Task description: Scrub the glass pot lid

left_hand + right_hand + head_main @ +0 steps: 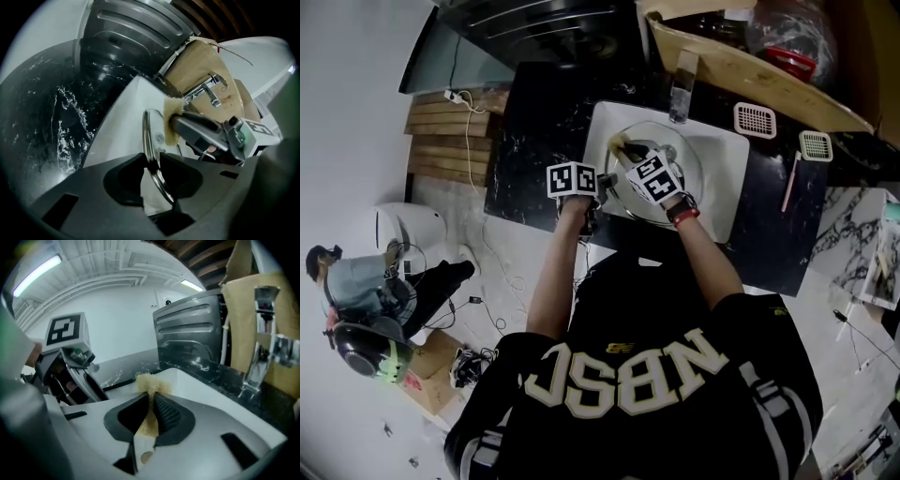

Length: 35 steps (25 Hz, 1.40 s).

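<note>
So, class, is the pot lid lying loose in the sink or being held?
Held: the left gripper has its jaws clamped on the rim of the lid, over the sink.

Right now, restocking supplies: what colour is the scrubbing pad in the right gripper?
Pale yellow. The scrubbing pad shows best in the right gripper view.

1. Head view: strong fisheye, so straight lines bow toward the edges. The light is bright and even. The white sink [722, 159] nearly washes out against the dark surface [534, 122].
2. Left gripper view: a dark circular vignette frames the picture. White glints speckle the black surface. The left tool [153, 161], nearest the lens, is soft and shadowed.
3. Right gripper view: a ceiling strip light [37, 269] glares at upper left. The faucet [262, 329] at the right edge is blurred.
</note>
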Each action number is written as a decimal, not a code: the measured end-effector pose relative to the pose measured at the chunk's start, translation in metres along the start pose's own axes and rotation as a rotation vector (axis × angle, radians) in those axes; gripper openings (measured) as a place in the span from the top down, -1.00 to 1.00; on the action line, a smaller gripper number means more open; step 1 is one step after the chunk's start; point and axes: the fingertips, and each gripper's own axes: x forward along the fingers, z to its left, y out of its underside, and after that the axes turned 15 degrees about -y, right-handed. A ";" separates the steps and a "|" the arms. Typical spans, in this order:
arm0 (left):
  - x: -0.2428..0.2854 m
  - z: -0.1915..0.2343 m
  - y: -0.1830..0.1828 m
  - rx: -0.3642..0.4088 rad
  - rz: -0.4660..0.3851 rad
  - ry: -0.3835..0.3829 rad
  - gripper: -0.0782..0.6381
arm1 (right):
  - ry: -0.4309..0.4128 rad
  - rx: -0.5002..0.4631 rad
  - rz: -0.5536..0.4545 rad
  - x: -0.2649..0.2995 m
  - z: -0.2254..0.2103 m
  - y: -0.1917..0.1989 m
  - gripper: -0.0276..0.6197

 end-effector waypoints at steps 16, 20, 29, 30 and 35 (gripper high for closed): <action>0.000 0.001 0.001 0.005 -0.015 -0.029 0.44 | 0.048 -0.059 0.132 0.040 -0.031 0.033 0.78; 0.000 0.002 0.000 -0.007 -0.012 -0.031 0.43 | 0.072 -0.040 0.149 0.045 -0.044 0.044 0.78; 0.001 0.009 -0.003 -0.080 0.023 -0.026 0.42 | 0.103 -0.086 0.284 0.057 -0.075 0.069 0.78; 0.001 0.009 -0.003 -0.086 0.025 -0.022 0.41 | 0.117 -0.091 0.302 0.056 -0.081 0.073 0.78; 0.000 0.007 -0.001 -0.081 0.026 -0.007 0.40 | 0.223 -0.153 0.416 0.042 -0.115 0.096 0.79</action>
